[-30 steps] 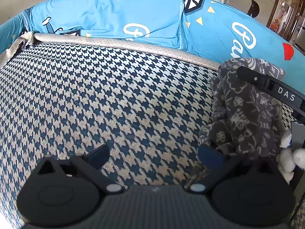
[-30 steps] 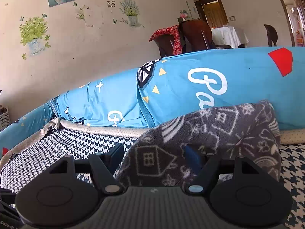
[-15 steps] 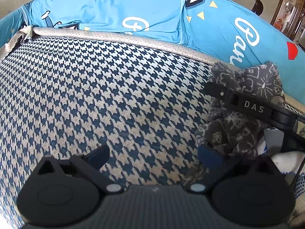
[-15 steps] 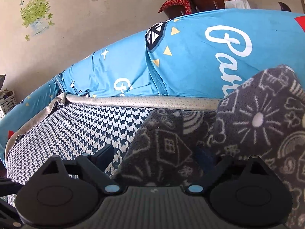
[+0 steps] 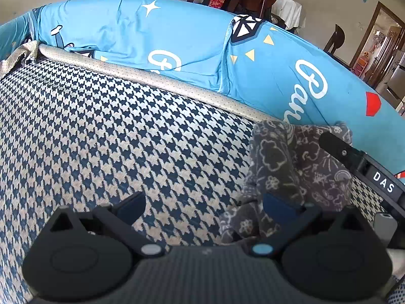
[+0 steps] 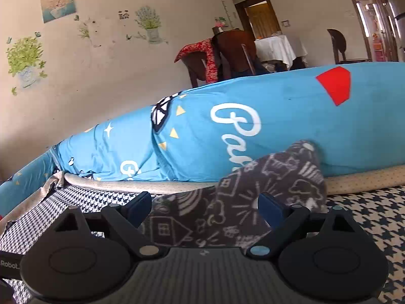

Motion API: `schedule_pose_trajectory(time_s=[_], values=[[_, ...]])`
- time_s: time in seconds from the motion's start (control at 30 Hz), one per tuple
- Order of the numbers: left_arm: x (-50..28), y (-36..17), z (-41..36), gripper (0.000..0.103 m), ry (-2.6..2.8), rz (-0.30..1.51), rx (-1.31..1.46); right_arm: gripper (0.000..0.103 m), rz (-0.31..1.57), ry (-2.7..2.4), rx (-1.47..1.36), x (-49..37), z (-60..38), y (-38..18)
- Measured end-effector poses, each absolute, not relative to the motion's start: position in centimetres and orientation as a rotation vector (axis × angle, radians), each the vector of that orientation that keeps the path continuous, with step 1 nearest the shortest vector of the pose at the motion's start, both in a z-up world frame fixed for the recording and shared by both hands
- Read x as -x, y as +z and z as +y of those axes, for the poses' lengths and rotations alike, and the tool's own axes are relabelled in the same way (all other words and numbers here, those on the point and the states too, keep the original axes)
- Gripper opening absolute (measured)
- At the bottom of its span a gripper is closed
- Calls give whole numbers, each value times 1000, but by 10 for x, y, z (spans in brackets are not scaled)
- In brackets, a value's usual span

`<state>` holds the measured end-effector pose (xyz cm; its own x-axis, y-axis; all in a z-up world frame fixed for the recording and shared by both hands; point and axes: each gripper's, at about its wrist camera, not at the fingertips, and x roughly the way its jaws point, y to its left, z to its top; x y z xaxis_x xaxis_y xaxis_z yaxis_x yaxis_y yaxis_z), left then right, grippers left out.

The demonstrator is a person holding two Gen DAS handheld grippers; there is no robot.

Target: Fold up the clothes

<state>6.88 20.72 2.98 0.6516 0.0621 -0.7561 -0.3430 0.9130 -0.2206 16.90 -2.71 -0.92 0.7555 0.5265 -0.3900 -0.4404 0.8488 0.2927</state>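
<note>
A grey fleece garment [image 5: 291, 162] with white doodle print lies bunched on the houndstooth sofa seat [image 5: 126, 136], up against the blue cushions. My left gripper [image 5: 203, 206] is open just left of the heap, its right finger beside the cloth's lower edge. In the right wrist view the garment [image 6: 227, 202] rises between and in front of the widely spread fingers of my right gripper [image 6: 205, 206], which is open. The right gripper's black body [image 5: 364, 167] reaches over the heap from the right.
Blue printed cushions [image 6: 253, 131] form the sofa back behind a beige piped seam [image 5: 157, 78]. Beyond stand wooden chairs [image 6: 227, 55], a white-clothed table [image 6: 276, 48] and a decorated wall. A large stretch of the seat shows to the left of the heap.
Both views dipped toward the seat half a second ago and have tilted back up. The right gripper pressed close to the garment, then drew back. Both grippers' fingers stayed spread.
</note>
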Motion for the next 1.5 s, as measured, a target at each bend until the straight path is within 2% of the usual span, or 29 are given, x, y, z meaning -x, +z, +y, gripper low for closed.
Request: schedule_pose_trajectory(time_s=[0.23, 0.7, 0.97, 1.23, 1.5], values=[[-79, 23, 189, 103, 213, 831, 346, 92, 495, 490, -307, -185, -52, -15], [-99, -1, 195, 103, 267, 880, 281, 92, 469, 583, -345, -210, -37, -30], [-102, -19, 207, 103, 314, 924, 269, 94, 670, 591, -337, -242, -24, -62], [-110, -24, 213, 103, 362, 973, 314, 96, 629, 554, -315, -230, -26, -55], [-98, 7, 210, 103, 326, 882, 311, 96, 610, 518, -341, -198, -40, -19]])
